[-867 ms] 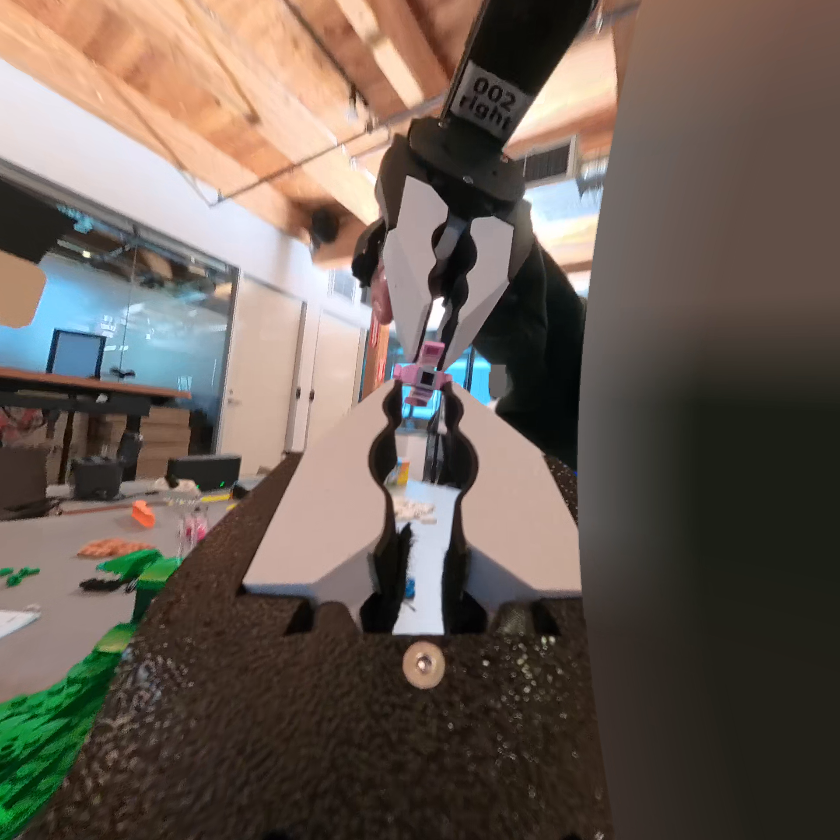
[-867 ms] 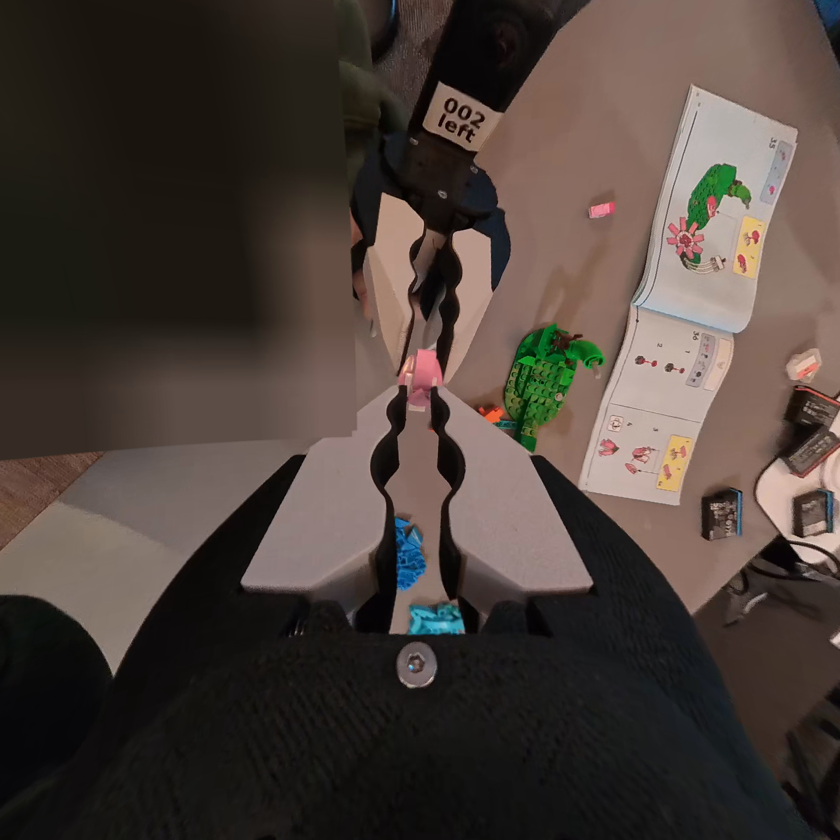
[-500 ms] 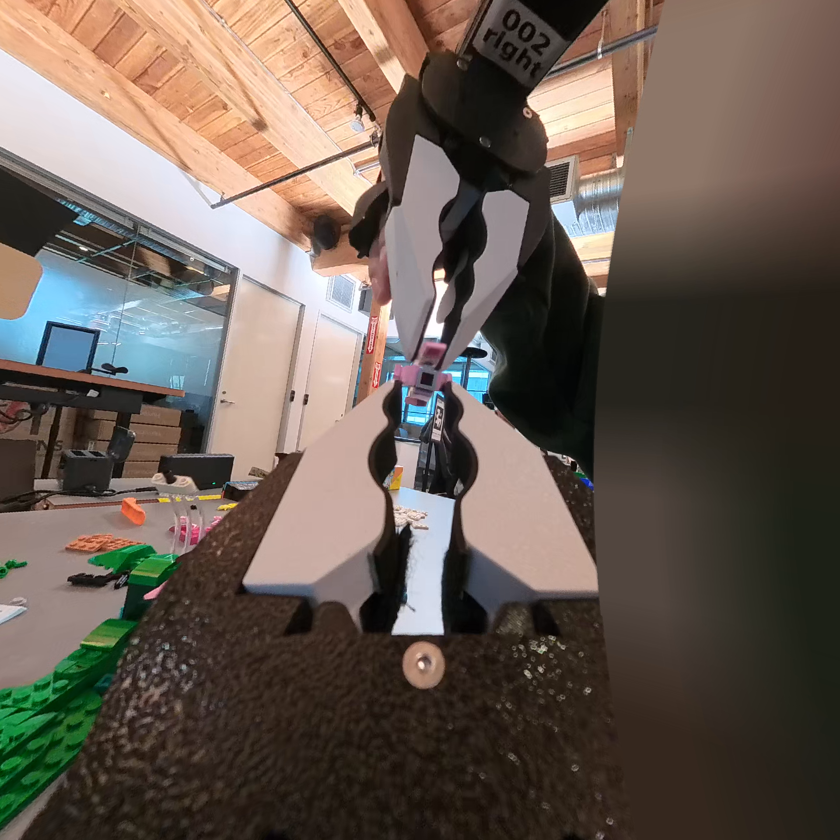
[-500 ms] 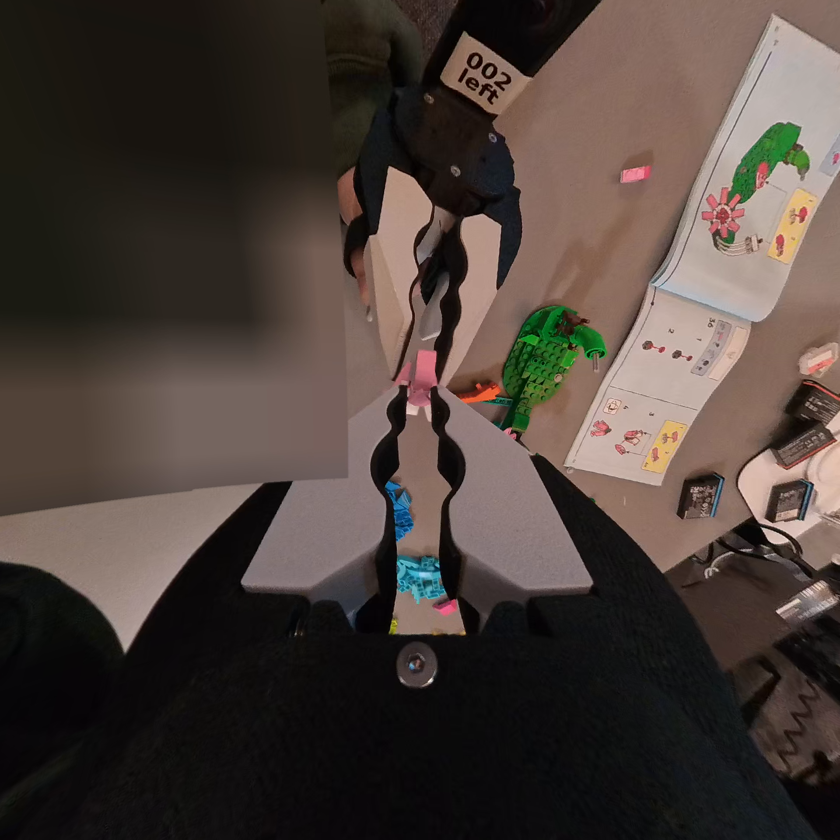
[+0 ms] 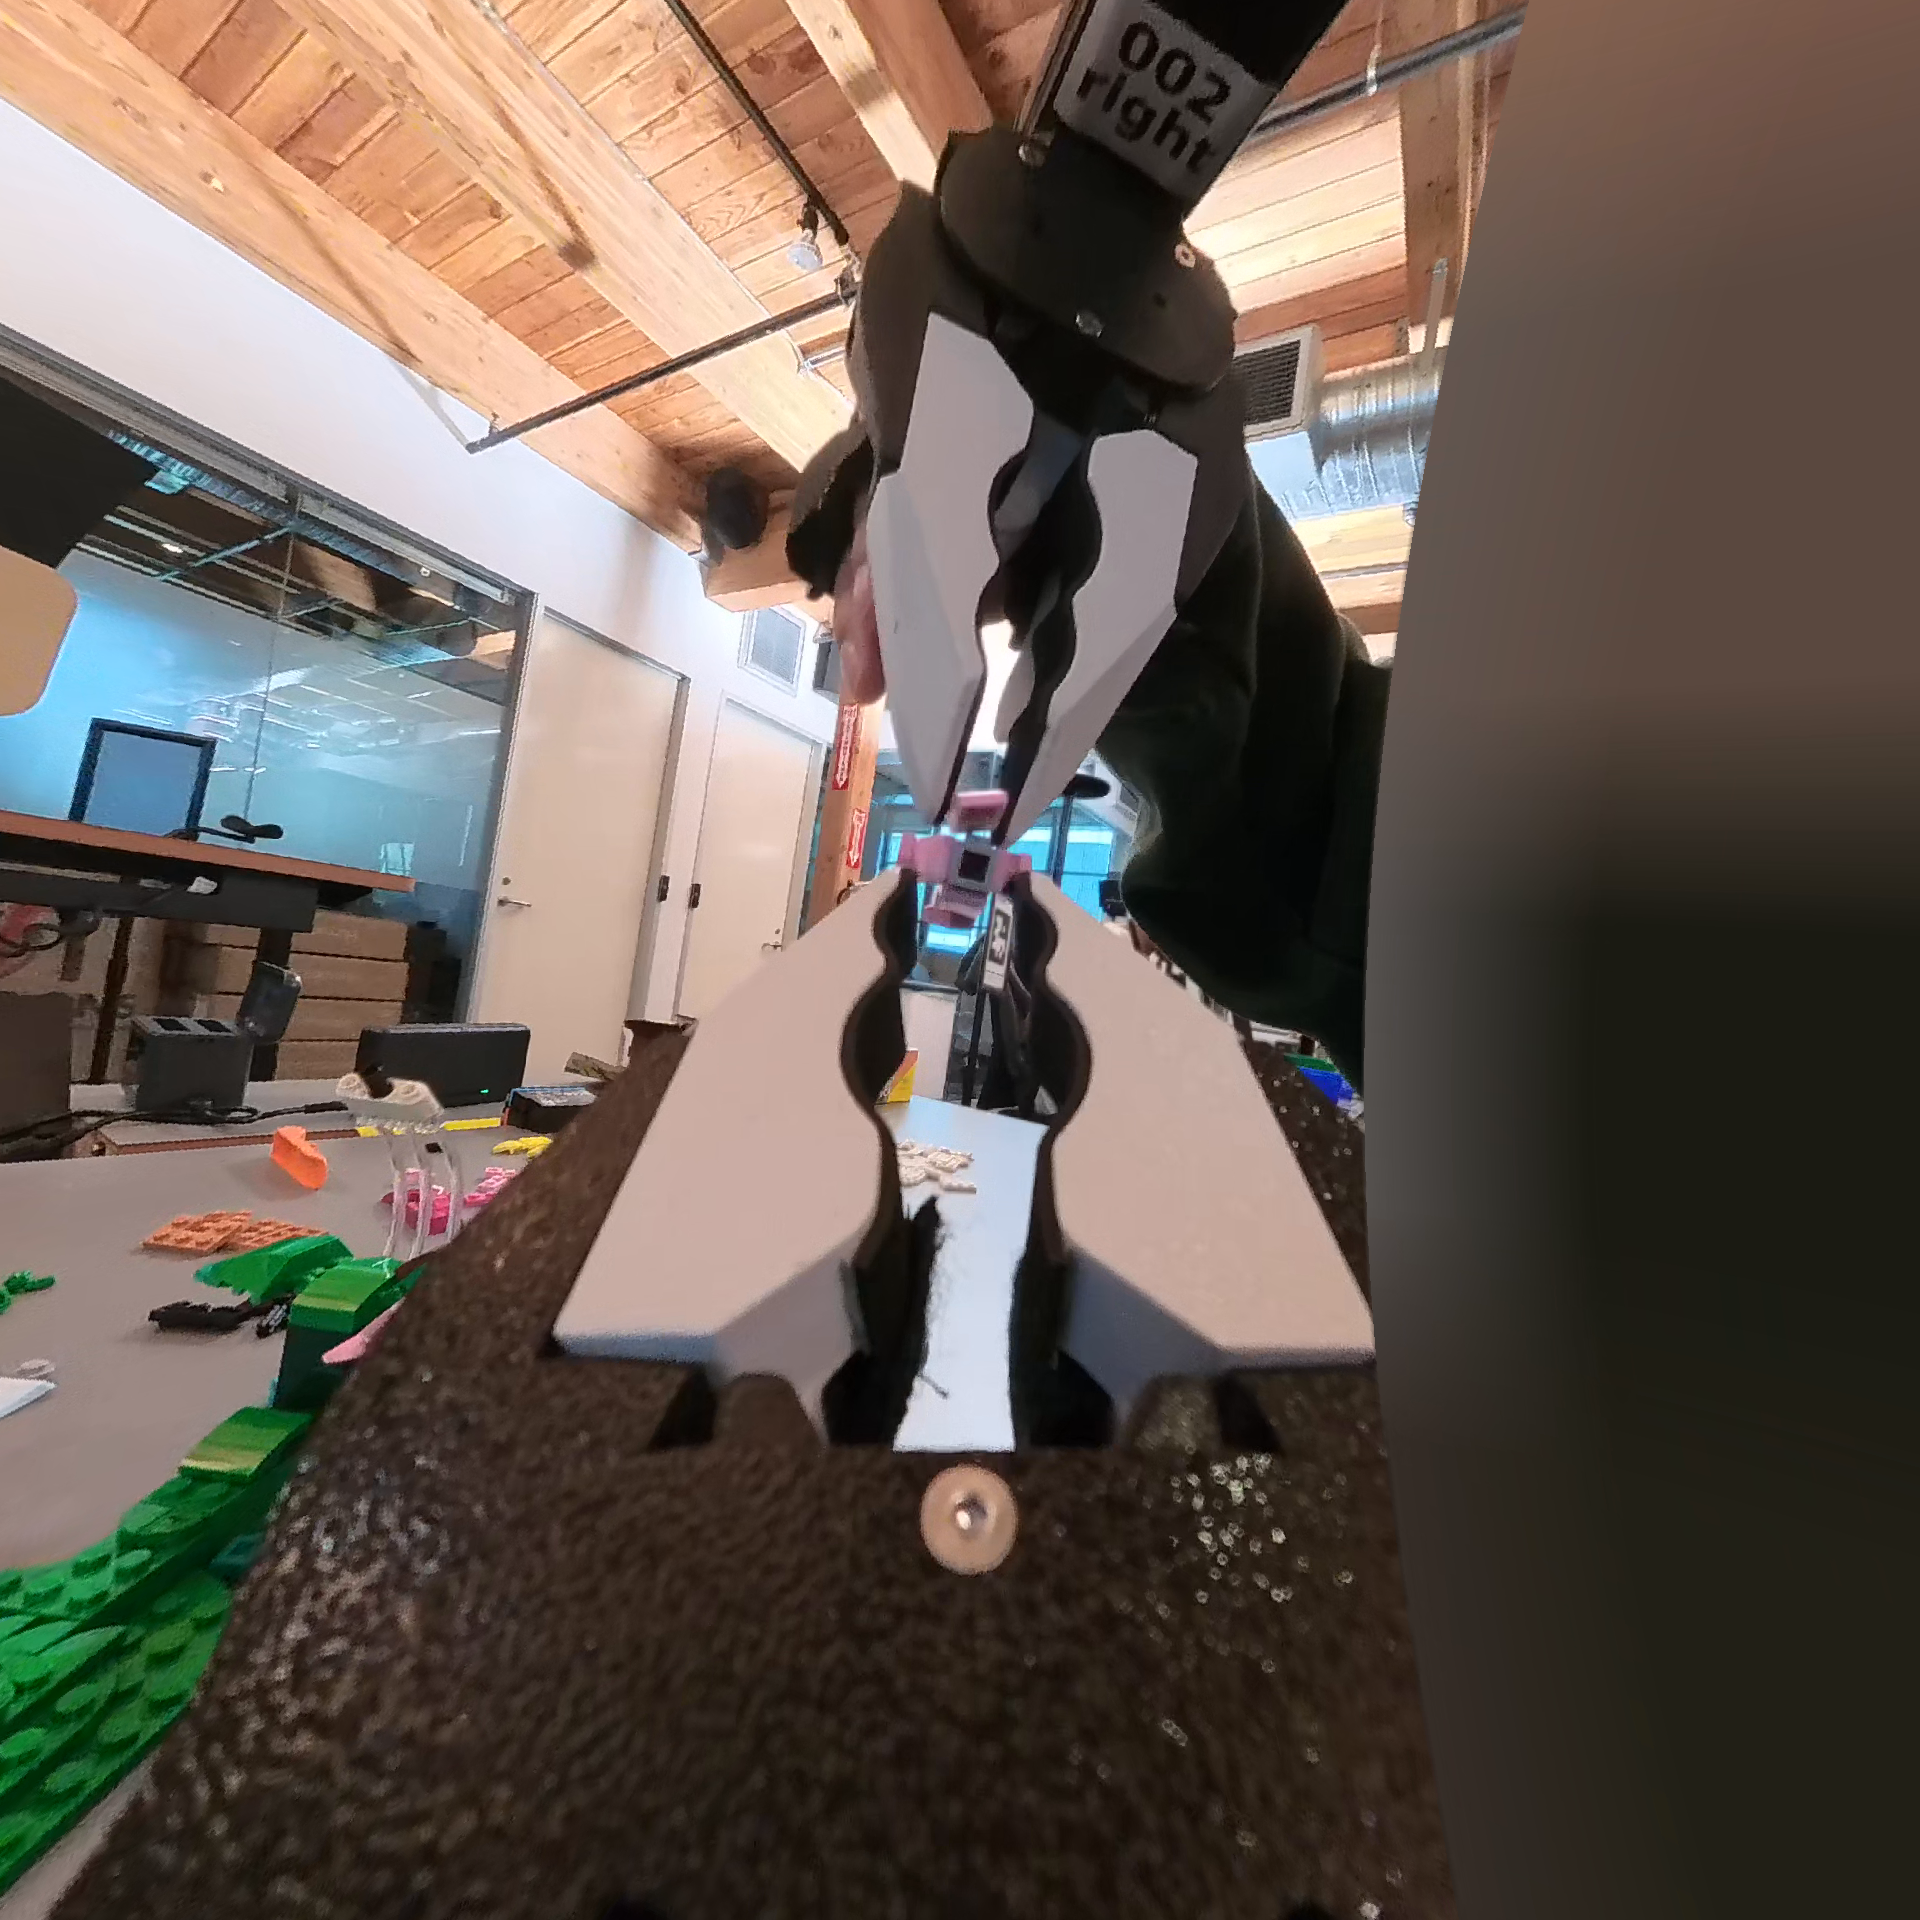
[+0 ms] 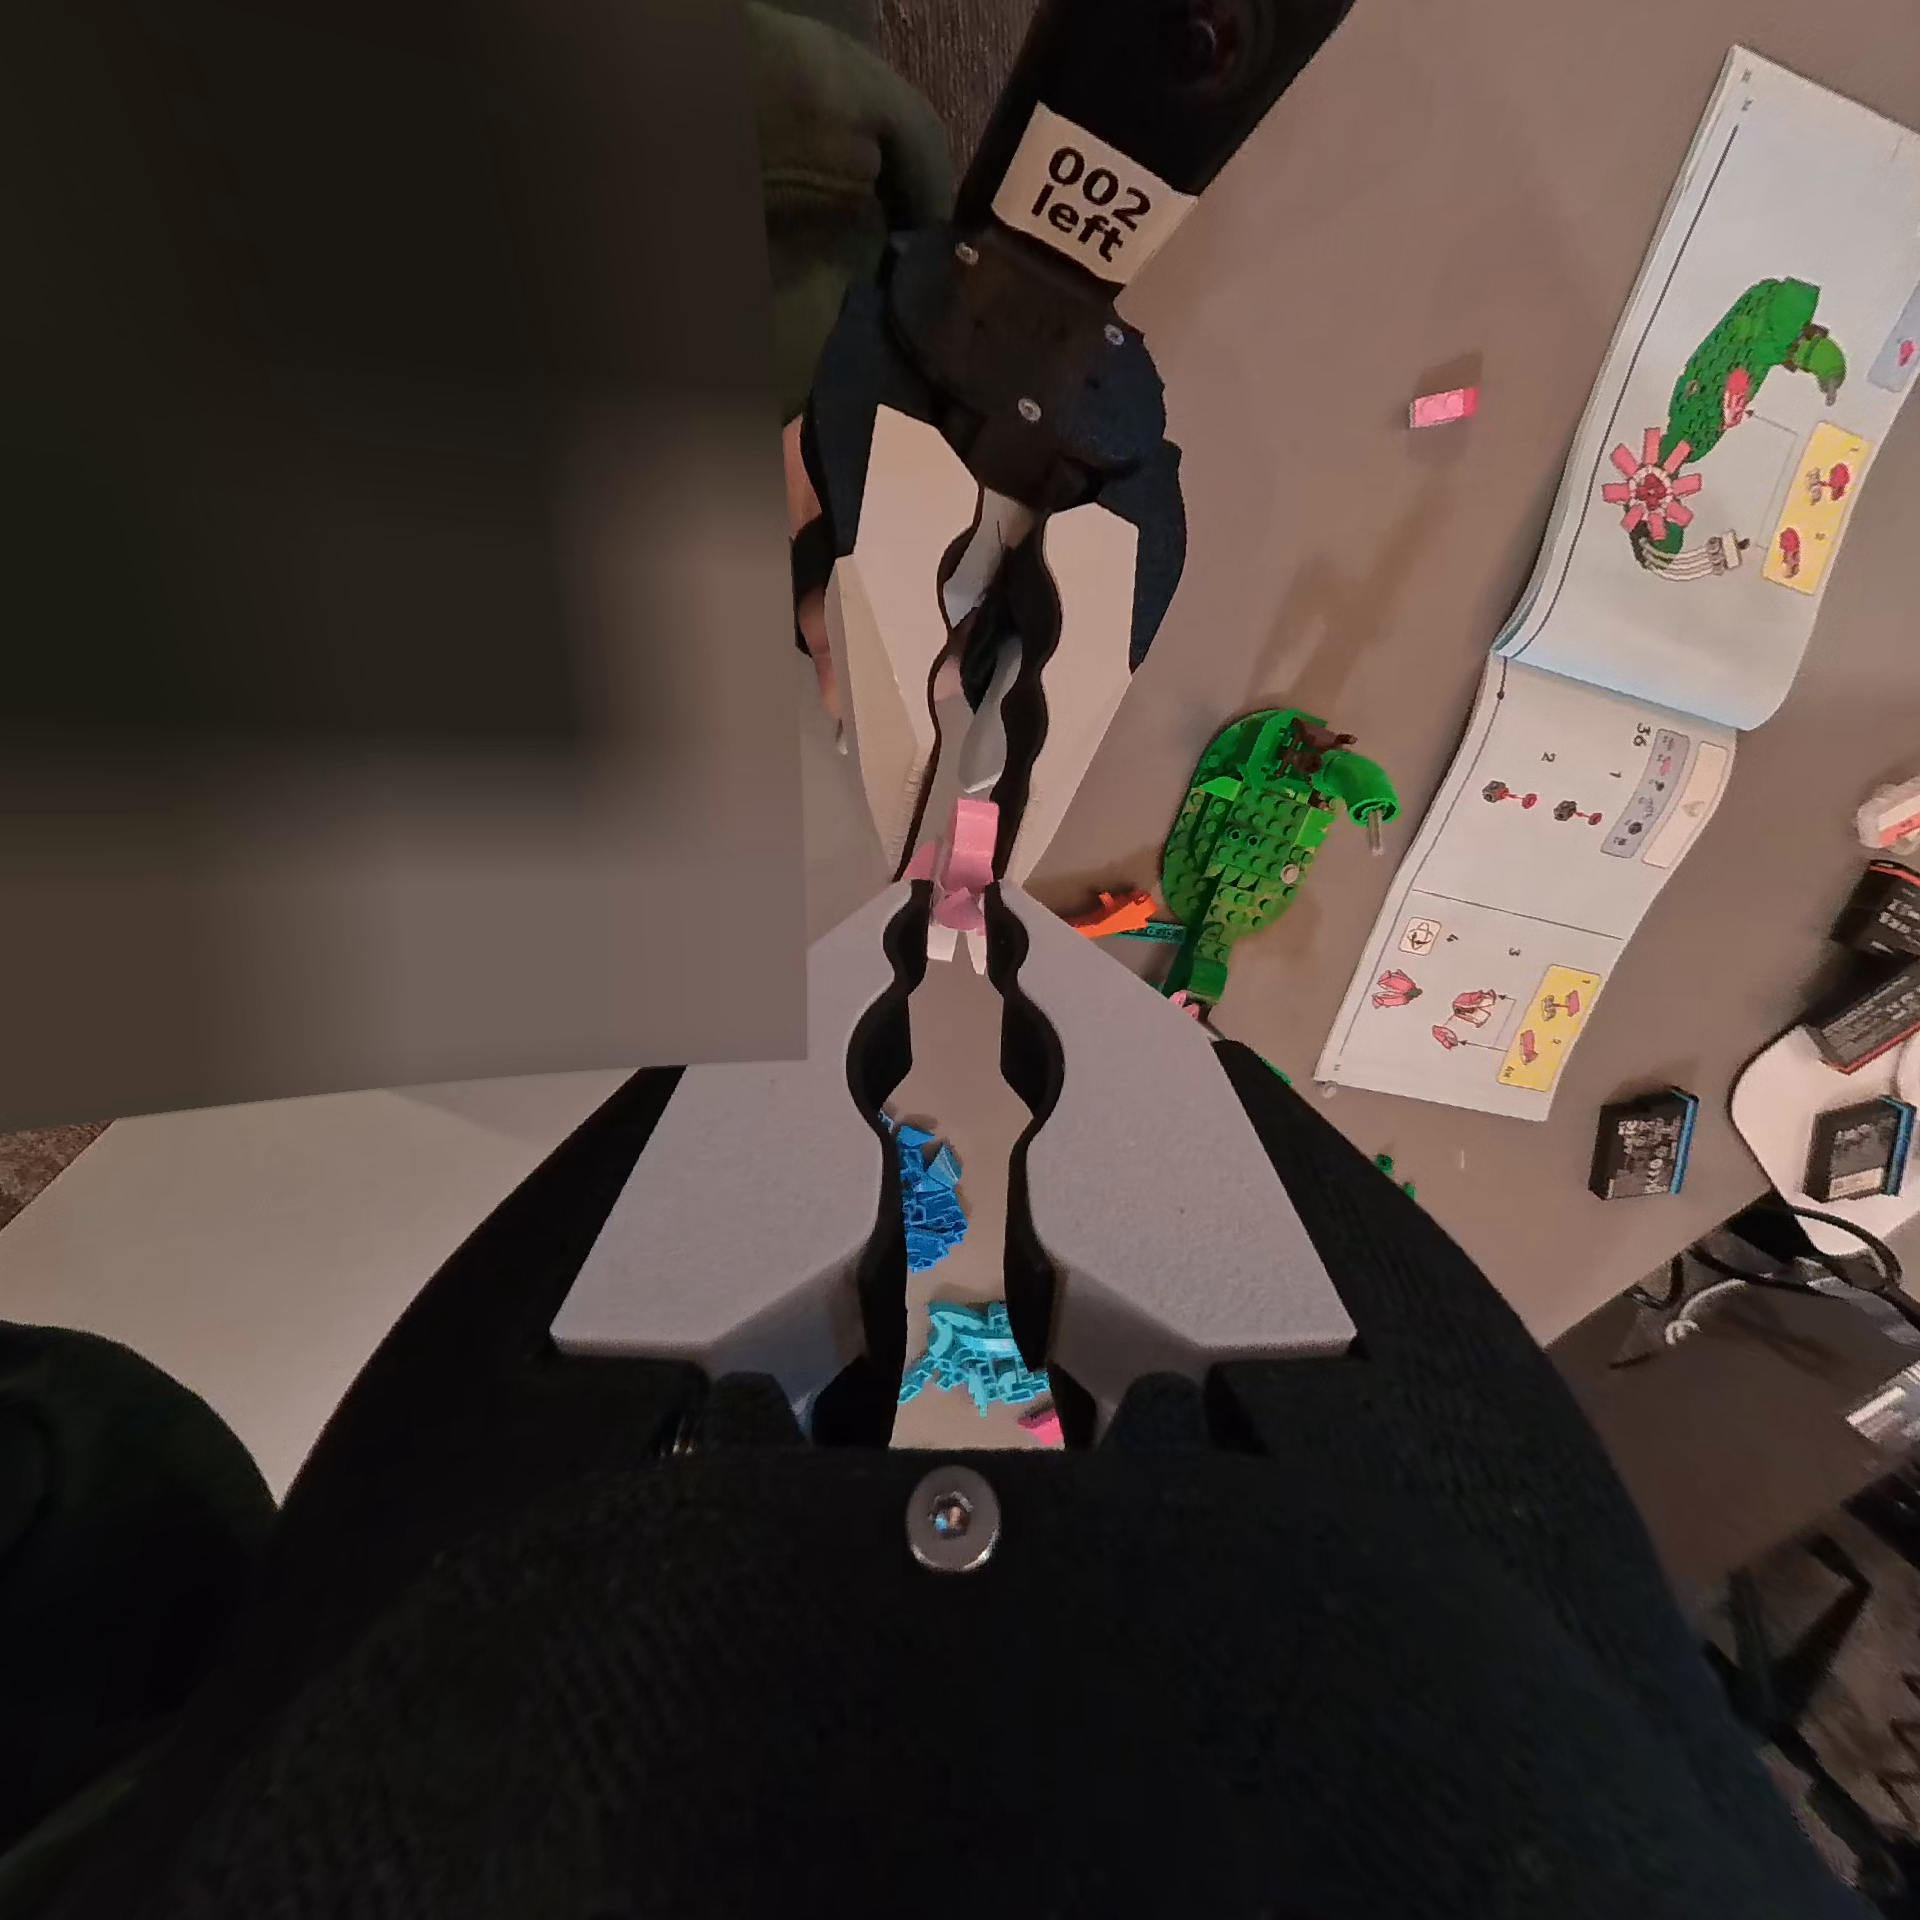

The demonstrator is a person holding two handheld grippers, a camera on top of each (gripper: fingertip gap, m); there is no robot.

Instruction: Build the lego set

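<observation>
Above the grey table (image 6: 1299,436), both grippers' jaws pinch one pink lego piece (image 5: 961,871) between them

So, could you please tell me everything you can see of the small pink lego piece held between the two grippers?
The pink lego piece is a small plastic assembly with a dark square opening at its centre and short side tabs. It is held in mid-air, above the table, pinched between the tips of the left gripper and the right gripper, which meet tip to tip.
</observation>
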